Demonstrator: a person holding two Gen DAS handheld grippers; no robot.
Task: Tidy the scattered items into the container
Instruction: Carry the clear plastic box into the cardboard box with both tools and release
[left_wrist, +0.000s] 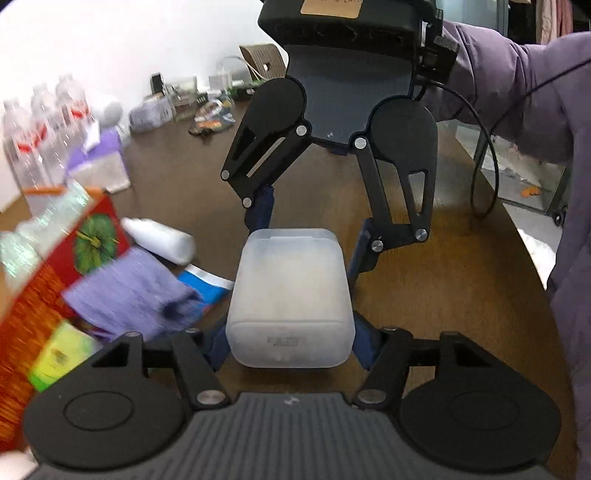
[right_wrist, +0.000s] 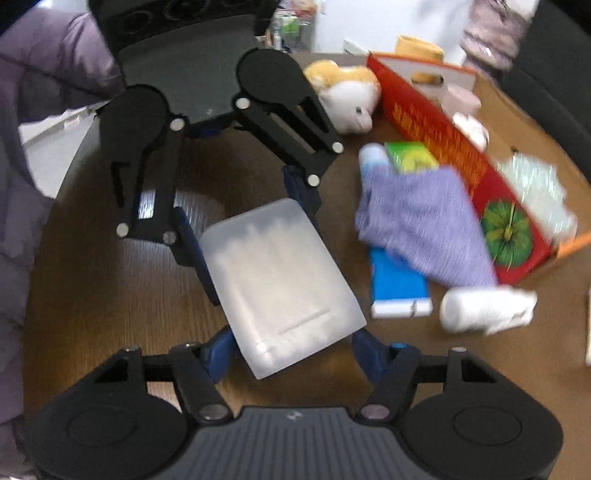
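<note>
While both grippers are meeting over the wooden table (left_wrist: 443, 295), the left gripper (left_wrist: 290, 343) and right gripper (right_wrist: 291, 354) are each clamping opposite ends of the frosted plastic box (left_wrist: 290, 295).

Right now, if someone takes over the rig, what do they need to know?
Left tongs and right tongs: each looks closed on the frosted plastic box, from opposite ends.
Red carton stands beside it, a few items already inside.
To do: plastic box, purple cloth, blue pack, white bottle and plush toy are all outside the carton.
</note>
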